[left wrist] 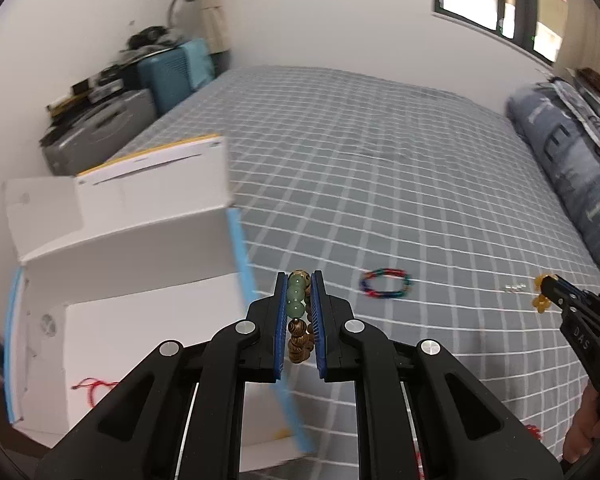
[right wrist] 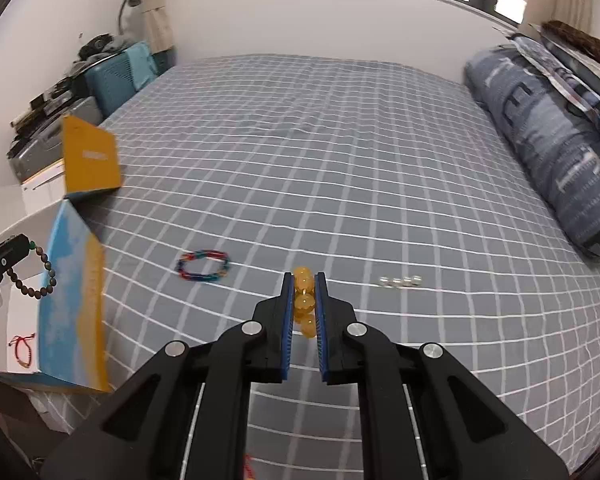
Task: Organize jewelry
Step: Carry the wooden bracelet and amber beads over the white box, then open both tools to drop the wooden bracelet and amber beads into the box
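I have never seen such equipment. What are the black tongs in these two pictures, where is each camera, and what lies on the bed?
The black tongs are hand-held grippers; a person carries one in each hand. Each has a camera looking forward along its two fingers, so each picture shows its own gripper from behind.

The left gripper is shut on a wood-and-green bead bracelet. The right gripper is shut on a yellow bead bracelet.

On the checked bedsheet lie a multicoloured bracelet and a short row of clear beads. At the left stands an open white box with a red string bracelet inside.
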